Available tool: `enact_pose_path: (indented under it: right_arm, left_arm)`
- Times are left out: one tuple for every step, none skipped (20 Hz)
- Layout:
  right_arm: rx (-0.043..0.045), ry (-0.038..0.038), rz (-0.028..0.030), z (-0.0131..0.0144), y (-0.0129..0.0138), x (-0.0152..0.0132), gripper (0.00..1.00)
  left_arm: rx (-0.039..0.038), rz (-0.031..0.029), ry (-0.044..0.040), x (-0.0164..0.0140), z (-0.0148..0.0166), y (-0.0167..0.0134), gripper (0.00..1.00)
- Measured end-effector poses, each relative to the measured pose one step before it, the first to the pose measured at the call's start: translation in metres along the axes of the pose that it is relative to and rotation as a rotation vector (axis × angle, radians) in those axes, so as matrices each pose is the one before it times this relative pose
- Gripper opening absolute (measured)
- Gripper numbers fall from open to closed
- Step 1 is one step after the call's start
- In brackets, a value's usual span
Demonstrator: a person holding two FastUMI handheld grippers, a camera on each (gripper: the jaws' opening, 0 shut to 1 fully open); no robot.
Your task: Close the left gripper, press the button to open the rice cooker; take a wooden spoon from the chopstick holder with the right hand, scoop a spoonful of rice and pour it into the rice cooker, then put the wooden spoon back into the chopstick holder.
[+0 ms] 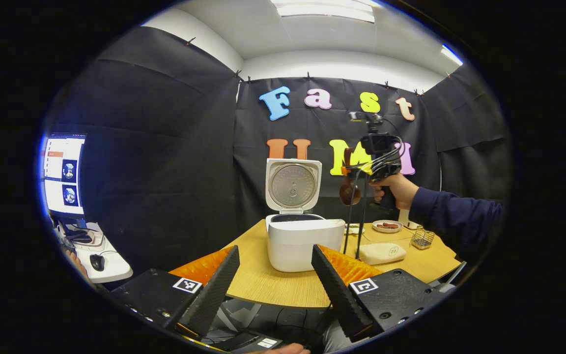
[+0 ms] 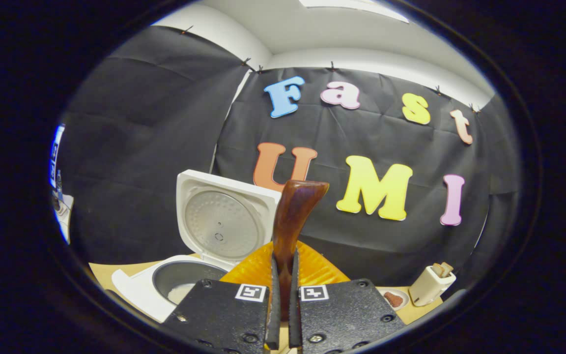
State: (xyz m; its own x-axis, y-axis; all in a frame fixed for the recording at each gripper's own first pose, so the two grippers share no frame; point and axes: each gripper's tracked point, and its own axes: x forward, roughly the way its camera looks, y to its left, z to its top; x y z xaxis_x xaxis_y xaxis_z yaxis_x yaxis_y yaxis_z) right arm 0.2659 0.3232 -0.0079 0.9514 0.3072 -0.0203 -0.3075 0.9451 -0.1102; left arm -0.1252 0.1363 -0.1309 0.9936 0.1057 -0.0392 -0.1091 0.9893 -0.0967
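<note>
While rice cooker (image 2: 184,275) stands open, right gripper (image 2: 281,295) clamps wooden spoon (image 2: 293,216) upright, above-right of cooker; left gripper (image 1: 275,285) fingers spread, empty, facing cooker

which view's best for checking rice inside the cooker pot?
Right gripper view: it looks down into the rice cooker pot, where white rice lies at the bottom. Left gripper view shows the rice cooker side-on, only the pot's dark rim visible.

glossy dark wooden spoon (image 2: 290,216); smooth white plastic rice cooker (image 1: 304,241), dull metal inner lid (image 1: 292,185); matt wood table (image 1: 273,285).
</note>
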Motion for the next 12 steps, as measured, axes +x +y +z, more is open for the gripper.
enact_pose_path:
  right_arm:
    - [0.01583,0.00144,-0.01162,0.00019,-0.01346,-0.00692,0.12]
    - [0.01425,0.00121,-0.01033,0.0001,-0.013,-0.00697,0.12]
    - [0.02156,0.00215,-0.00596,-0.00028,-0.01126,-0.00704,0.12]
    - [0.01958,0.00648,-0.00272,-0.00076,-0.01193,-0.00512,0.13]
    - [0.02107,0.00418,-0.00783,-0.00075,-0.01276,-0.00699,0.13]
    - [0.01811,-0.00402,-0.01174,0.00183,-0.01368,-0.00641,0.13]
    - [0.00799,-0.00493,-0.01447,0.00209,-0.01423,-0.00528,0.13]
    - [0.00432,-0.00382,-0.01469,0.00103,-0.01409,-0.00483,0.13]
    - [0.00148,-0.00279,-0.01212,-0.00085,-0.0127,-0.00376,0.13]
    - [0.00564,0.00269,-0.0125,-0.00156,-0.01328,-0.00245,0.13]
    - [0.01308,0.00558,-0.01521,-0.00162,-0.01151,-0.00297,0.13]
    - [0.01246,0.00832,-0.01173,-0.00165,-0.01158,-0.00321,0.13]
  left_arm:
    - [-0.00856,0.00188,0.00173,0.00143,-0.00044,-0.00044,0.94]
    - [-0.01073,0.00151,-0.00203,0.00298,-0.00048,-0.00173,0.94]
    - [-0.00942,-0.00439,-0.00067,0.00359,0.00016,-0.00301,0.94]
    - [-0.00664,-0.00886,0.00508,0.00256,-0.00214,-0.00317,0.94]
    - [0.00171,-0.00716,0.00646,0.00282,-0.00137,-0.00479,0.94]
    - [0.00849,-0.00025,0.0037,0.00224,-0.00151,-0.00301,0.94]
    - [0.01438,0.00196,-0.001,0.00257,-0.0014,-0.00158,0.94]
    - [0.01689,0.00141,-0.00599,0.00088,0.00113,-0.00288,0.94]
    - [0.00852,0.00247,-0.00522,0.00193,-0.00069,-0.00217,0.94]
    - [0.0014,-0.00609,-0.00055,0.00227,0.00005,-0.00506,0.94]
    - [-0.00202,-0.01163,0.00187,0.00124,-0.00052,-0.00753,0.94]
    - [-0.0028,-0.00844,0.00238,0.00132,0.00036,-0.00633,0.94]
